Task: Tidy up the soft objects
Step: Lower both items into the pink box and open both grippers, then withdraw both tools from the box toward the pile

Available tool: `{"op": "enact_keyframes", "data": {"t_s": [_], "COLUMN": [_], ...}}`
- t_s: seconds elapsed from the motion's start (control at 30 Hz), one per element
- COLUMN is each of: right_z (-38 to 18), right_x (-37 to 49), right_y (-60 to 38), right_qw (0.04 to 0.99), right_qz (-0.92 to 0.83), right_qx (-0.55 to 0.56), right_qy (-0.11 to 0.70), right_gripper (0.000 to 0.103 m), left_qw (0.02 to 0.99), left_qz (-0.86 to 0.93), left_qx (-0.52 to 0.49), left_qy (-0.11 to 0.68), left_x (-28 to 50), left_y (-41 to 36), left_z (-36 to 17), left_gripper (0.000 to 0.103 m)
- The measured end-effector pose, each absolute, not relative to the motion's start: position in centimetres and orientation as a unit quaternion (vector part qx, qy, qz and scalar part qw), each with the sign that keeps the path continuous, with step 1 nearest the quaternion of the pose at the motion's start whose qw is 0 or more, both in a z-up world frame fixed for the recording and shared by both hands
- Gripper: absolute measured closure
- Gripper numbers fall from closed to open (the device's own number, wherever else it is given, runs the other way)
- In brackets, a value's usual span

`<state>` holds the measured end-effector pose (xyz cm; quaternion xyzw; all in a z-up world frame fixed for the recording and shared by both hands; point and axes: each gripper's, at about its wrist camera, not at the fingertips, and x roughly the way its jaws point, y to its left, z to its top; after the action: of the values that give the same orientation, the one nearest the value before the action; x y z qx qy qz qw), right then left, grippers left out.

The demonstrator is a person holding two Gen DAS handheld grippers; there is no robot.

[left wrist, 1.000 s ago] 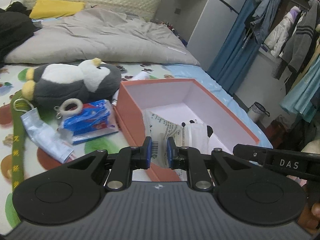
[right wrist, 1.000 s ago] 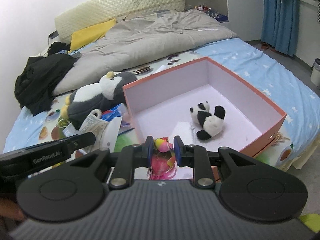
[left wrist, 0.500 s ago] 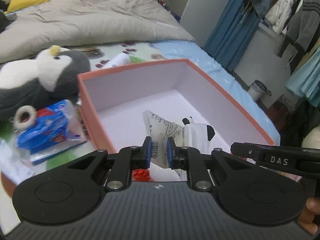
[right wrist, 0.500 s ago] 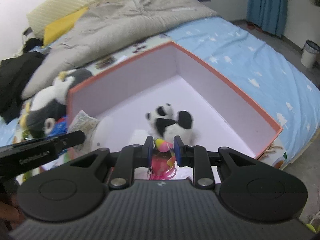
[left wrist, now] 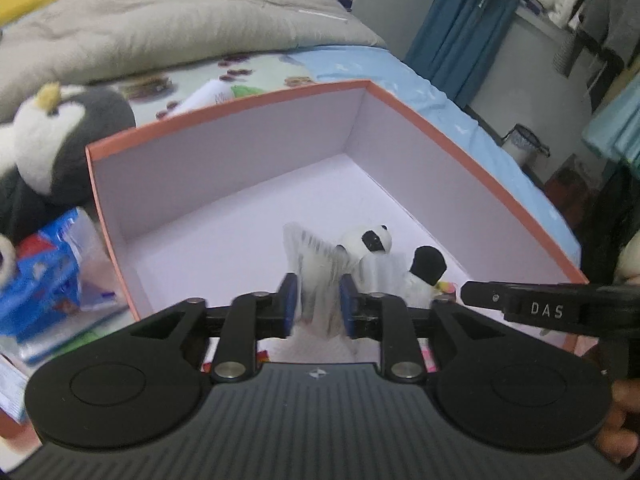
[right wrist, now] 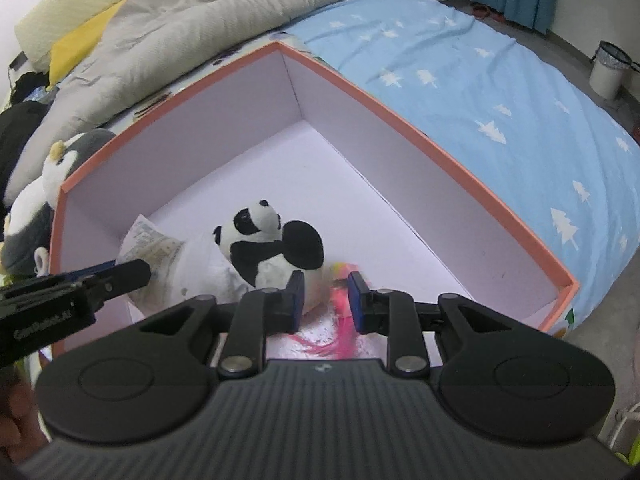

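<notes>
Progress: partly done, by my judgement; the panda plush (right wrist: 268,244) already lies on the floor of the orange box (right wrist: 440,148), and two more items are at the point of delivery.
Left gripper (left wrist: 318,304): its blue pads sit apart with the crinkled white packet (left wrist: 316,264) between them; whether they still pinch it or have just let go, I cannot tell from the blur.
Packet position: inside the box, near its front-left corner, touching or just beside the panda plush.
Right gripper (right wrist: 325,300): jaws parted, released; the pink toy (right wrist: 340,280) lies blurred in the gap and below it, apparently not squeezed.
Pink toy position: on the box floor at the front, just beside the panda plush.
Left pose: held low over the near edge of the box, fingers pointing forward and down into it; the other tool's tip crosses at the right.
Right pose: likewise low over the front rim, angled down at the box floor, close alongside the left tool.
Left to do: the penguin plush (left wrist: 48,148) lies on the bed (right wrist: 460,64) outside the box's left wall, with a blue packet (left wrist: 44,280) near it; both seem to need boxing.
Likely next need: lift both tools clear, then reach left for the penguin.
</notes>
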<state>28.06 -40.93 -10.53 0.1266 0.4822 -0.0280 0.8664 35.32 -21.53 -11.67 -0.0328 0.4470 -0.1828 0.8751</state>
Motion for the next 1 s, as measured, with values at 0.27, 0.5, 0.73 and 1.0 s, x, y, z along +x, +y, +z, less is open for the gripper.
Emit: {"op": "enact_keyframes", "data": {"t_s": [0.27, 0.5, 0.73, 1.0], "right_z": [-8.4, -5.5, -3.2, -1.4], "right_x": [25.7, 21.9, 17.6, 12.9], "right_y": [-40.3, -38.4, -35.7, -32.1], "right_qw": [0.877, 0.892, 0.906, 0.916], "right_qz": [-0.017, 0.005, 0.027, 0.056], "right_qx": [0.135, 0.13, 0.125, 0.117], "right_qy": [0.461, 0.433, 0.404, 0.379], "right_gripper": [0.07, 0.07, 0.07, 0.07], "left_qw": [0.886, 0.899, 0.914, 0.93], "left_qz": [-0.182, -0.168, -0.153, -0.133], "left_qx": [-0.041, -0.059, -0.08, -0.083], "left_qy": [0.424, 0.4, 0.367, 0.332], "left_x": [32.9, 28.1, 21.8, 15.4], "left_y": [-20.4, -17.6, -13.9, -9.9], "left_z": [-9.2, -6.2, -3.1, -0.5], "left_gripper": [0.065, 0.065, 0.065, 0.065]}}
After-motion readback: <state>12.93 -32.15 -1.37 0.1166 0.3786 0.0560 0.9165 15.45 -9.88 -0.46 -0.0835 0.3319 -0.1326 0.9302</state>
